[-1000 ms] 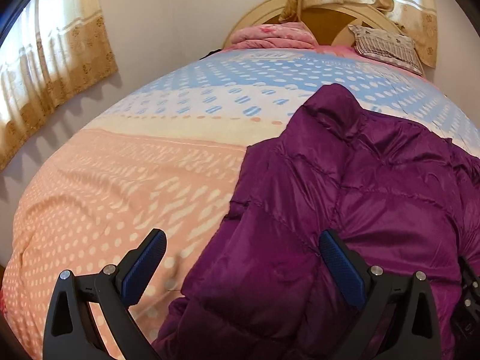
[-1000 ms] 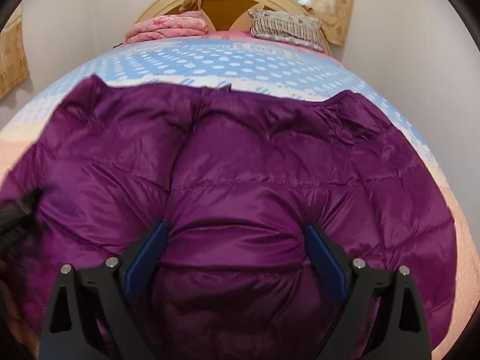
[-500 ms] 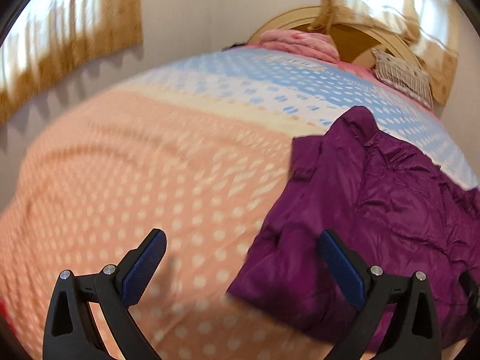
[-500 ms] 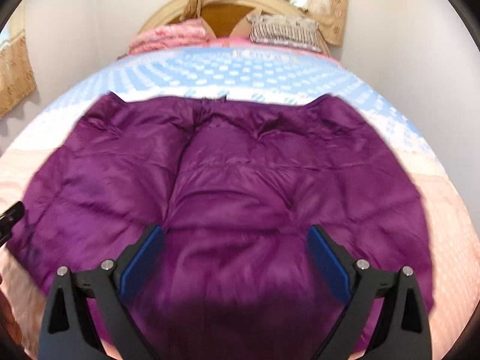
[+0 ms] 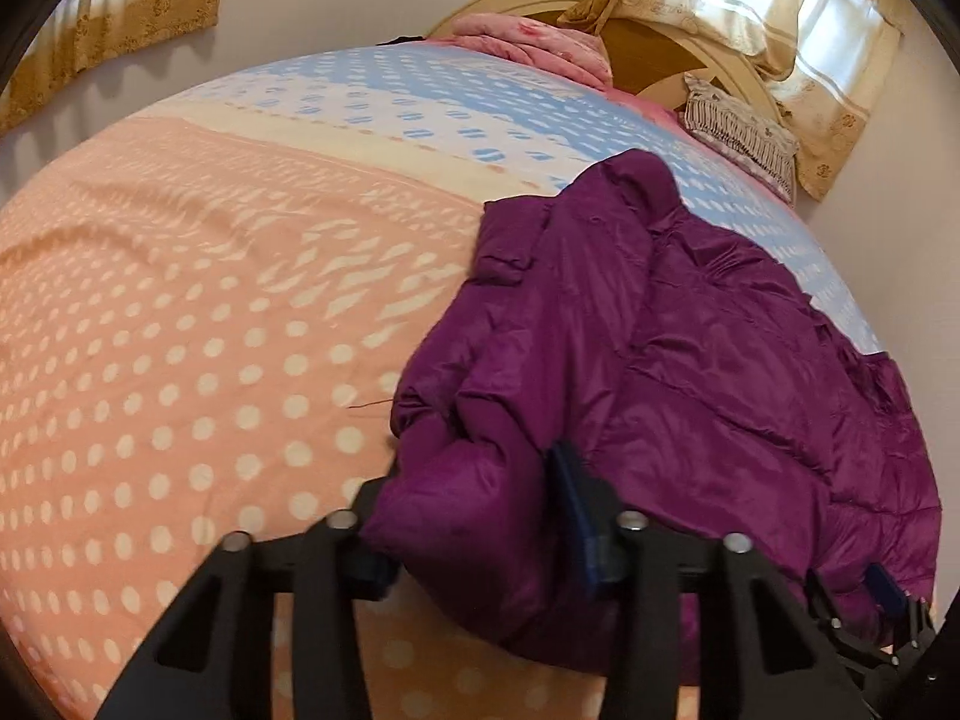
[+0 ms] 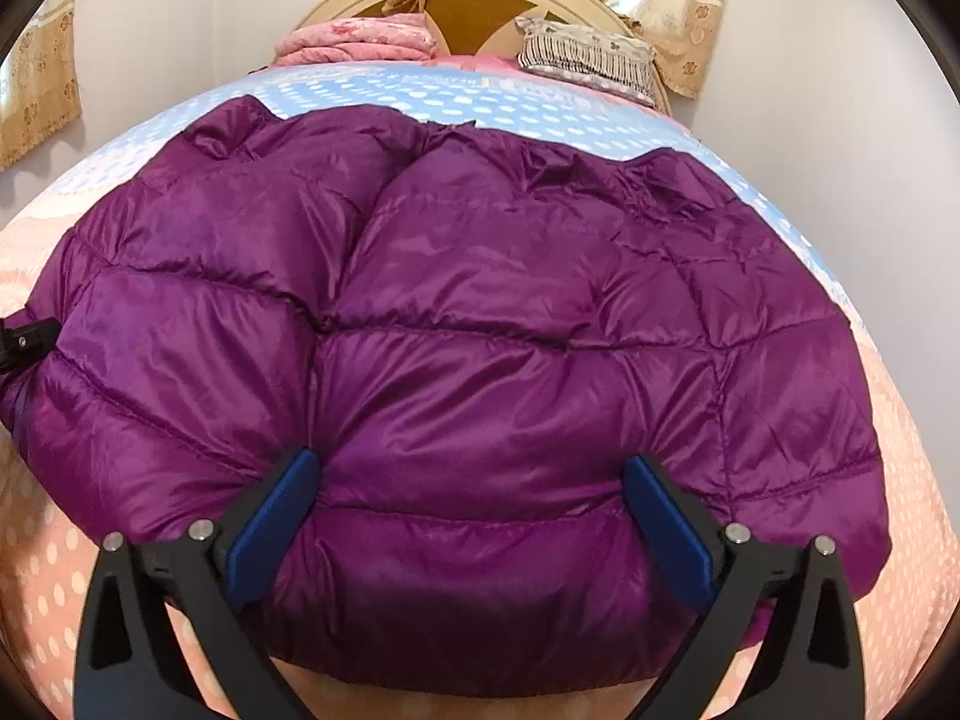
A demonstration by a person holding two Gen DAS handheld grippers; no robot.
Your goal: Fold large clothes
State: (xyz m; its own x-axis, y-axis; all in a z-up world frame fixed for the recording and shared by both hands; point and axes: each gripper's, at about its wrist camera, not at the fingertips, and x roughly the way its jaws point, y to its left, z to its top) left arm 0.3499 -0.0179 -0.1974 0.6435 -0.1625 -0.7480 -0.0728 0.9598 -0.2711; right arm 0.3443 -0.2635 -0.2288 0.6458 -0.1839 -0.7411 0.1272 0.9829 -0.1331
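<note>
Jacket (image 6: 480,330), purple and puffy, lies spread on the bed (image 5: 180,360), over the pink dotted part of the cover, far edge reaching the blue part. Left gripper (image 5: 474,516): jaws closing on a bunched fold at the jacket's left edge, fabric between them. Right gripper (image 6: 474,504): jaws spread wide and opening, straddling the near hem, pads not pressing. Pillow (image 6: 588,54) and folded pink blanket (image 6: 360,39) at the headboard.

Jacket (image 6: 480,312) lies spread on the bed (image 5: 180,360), toward its right side and near end. Folded blanket (image 6: 360,39) and pillow (image 6: 585,54) sit at the far end by the headboard (image 6: 474,0), blanket left, pillow right. Left gripper (image 5: 474,516) at jacket's left edge, w/ a fold between its closing jaws; right gripper (image 6: 474,516) straddles the near hem.
</note>
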